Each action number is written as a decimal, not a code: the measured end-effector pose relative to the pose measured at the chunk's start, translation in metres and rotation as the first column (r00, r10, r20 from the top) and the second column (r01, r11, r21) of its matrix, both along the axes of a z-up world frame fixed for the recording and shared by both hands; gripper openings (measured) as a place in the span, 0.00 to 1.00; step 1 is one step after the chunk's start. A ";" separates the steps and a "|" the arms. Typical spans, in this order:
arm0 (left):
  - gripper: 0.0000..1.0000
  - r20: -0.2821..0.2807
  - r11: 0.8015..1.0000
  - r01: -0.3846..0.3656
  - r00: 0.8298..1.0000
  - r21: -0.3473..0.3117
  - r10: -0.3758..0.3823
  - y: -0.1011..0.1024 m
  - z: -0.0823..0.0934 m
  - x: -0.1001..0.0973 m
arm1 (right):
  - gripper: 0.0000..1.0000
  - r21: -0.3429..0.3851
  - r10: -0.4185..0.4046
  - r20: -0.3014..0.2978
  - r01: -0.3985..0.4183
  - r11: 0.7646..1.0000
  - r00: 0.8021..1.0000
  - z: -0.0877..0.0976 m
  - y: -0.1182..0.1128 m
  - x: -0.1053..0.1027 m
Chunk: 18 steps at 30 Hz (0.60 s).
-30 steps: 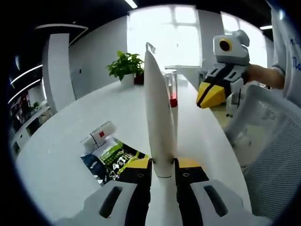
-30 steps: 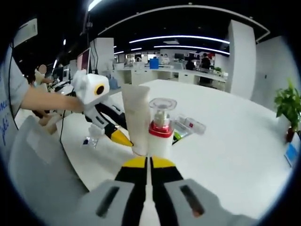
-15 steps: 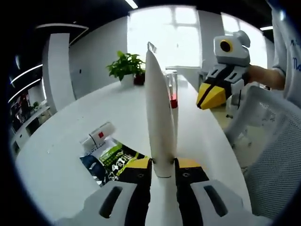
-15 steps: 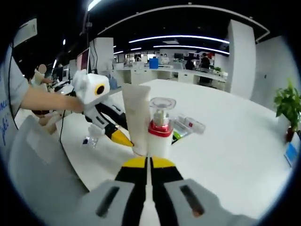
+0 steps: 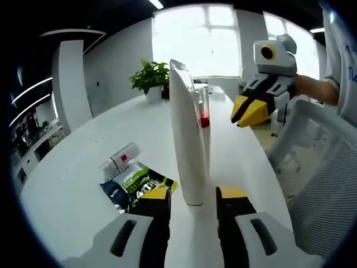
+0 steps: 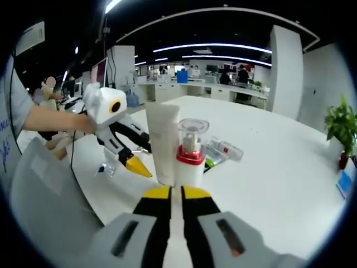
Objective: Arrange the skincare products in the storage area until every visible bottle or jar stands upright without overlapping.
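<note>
A tall white tube [image 5: 187, 139] stands upright on its cap on the white table [image 5: 67, 190], between the jaws of my left gripper [image 5: 192, 198], which are open and clear of its sides. Just behind it stands a pump bottle [image 5: 204, 106] with a red collar and a clear cap. In the right gripper view the tube [image 6: 164, 142] and the bottle [image 6: 190, 156] stand side by side ahead of my right gripper [image 6: 175, 195]. Its jaws are nearly together with nothing between them. The left gripper [image 6: 138, 163] reaches in beside the tube. The right gripper [image 5: 248, 111] hangs apart from the bottle.
A small white tube with a red label [image 5: 120, 157] lies flat beside a green and blue packet [image 5: 136, 187]. A potted plant [image 5: 150, 78] stands at the table's far end. A mesh chair [image 5: 318, 167] is close to the table edge.
My left gripper has opened and let go of the white tube, which now stands free. The right gripper's jaws have parted by a sliver.
</note>
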<state>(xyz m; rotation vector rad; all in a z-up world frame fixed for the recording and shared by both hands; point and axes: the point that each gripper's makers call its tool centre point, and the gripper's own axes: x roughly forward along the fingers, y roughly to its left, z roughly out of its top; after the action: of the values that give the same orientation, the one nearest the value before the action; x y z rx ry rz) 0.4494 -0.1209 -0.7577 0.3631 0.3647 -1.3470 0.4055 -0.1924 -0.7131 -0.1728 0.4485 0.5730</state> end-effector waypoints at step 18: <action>0.50 0.026 0.971 -0.238 0.971 0.023 0.237 0.041 0.027 -0.001 | 0.24 -0.021 0.009 0.017 -0.008 1.000 1.000 0.010 0.007 -0.002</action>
<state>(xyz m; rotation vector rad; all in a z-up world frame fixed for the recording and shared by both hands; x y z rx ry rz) 0.4485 -0.0795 -0.7306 0.3447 0.3934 -1.1035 0.4038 -0.1857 -0.7034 -0.1992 0.4378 0.5751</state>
